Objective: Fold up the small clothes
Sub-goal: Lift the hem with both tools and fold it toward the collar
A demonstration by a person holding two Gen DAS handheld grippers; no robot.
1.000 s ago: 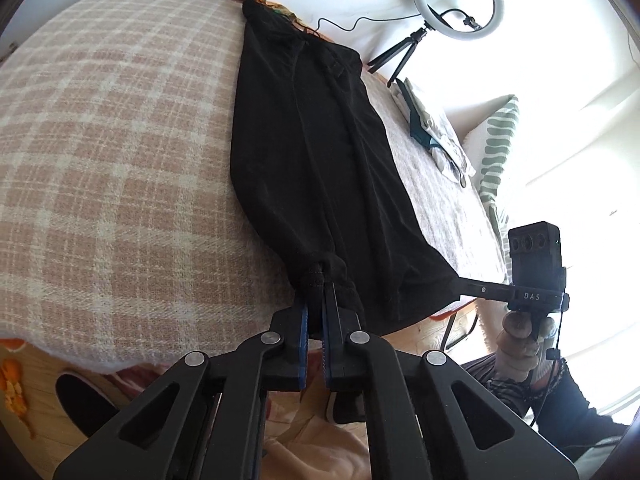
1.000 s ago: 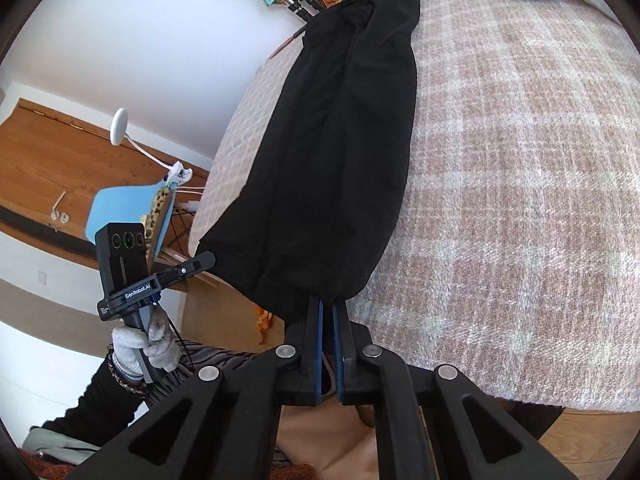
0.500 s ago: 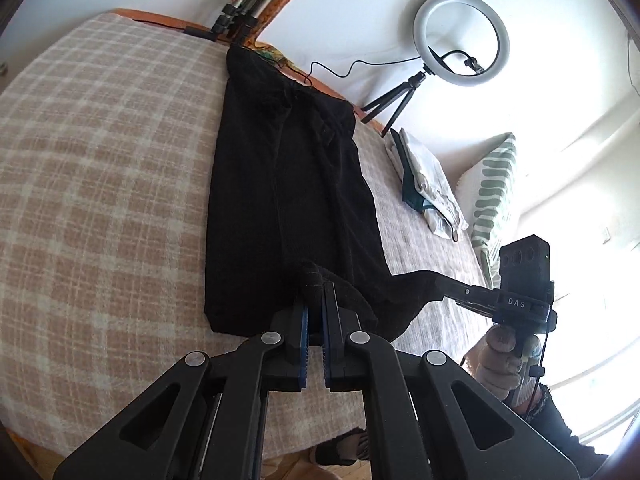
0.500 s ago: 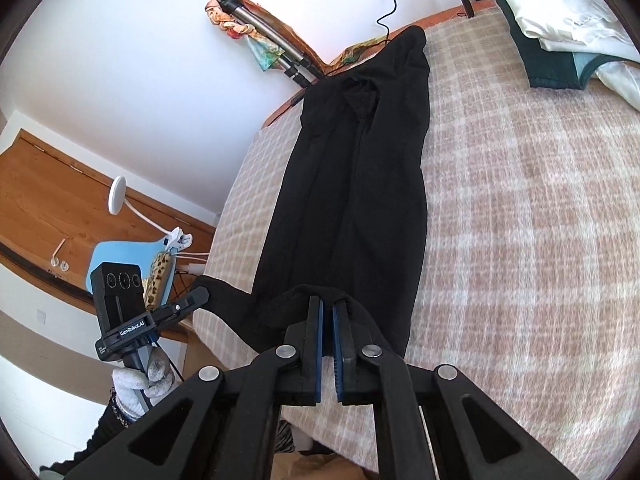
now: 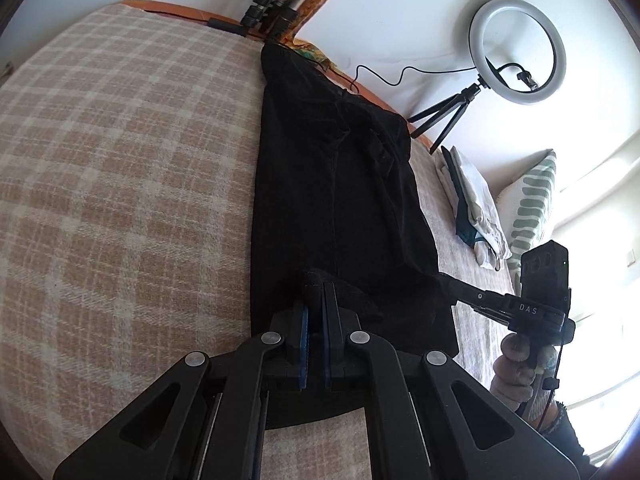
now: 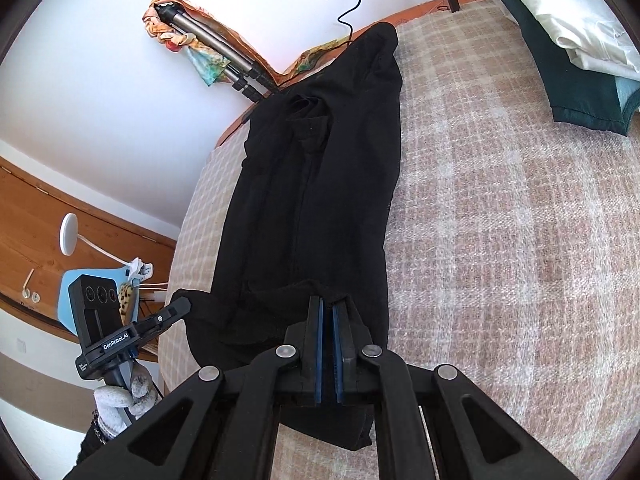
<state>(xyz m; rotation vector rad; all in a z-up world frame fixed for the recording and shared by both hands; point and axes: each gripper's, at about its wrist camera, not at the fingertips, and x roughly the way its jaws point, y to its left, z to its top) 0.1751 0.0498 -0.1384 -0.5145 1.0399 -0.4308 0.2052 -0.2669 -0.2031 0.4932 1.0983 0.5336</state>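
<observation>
Found, furthest left, the bed's beige-and-cream checked woollen blanket (image 5: 120,200), bare on that side. Next to it, down the middle of the bed, found the long black fabric garment (image 5: 332,184) laid out lengthwise, far end up by the orange headboard edge, near end raised off the blanket. Saw that near end pinched at its left corner by the left gripper (image 5: 314,300), blue pads pressed together with black cloth bunched between them. Further right, saw the other corner pinched the same way by the right gripper (image 5: 450,282), tips closed on the hem, handle in a gloved hand (image 5: 516,368). Noted the hem stretched between the two, hanging slack over the lower part of the garment. Beyond, at the right edge of the bed, noted a stack of folded white and dark-green clothes (image 5: 476,208), a green-striped white pillow (image 5: 532,200) and a white ring light on a small black tripod (image 5: 518,50).

Judged the step in hand to be the first lengthwise fold, bottom hem over towards the top, roughly begun and far from laid. Judged the next move to call for both corners kept level and taut, taken on to the far end, lined up edge to edge, lowered flat, and only then let go.
</observation>
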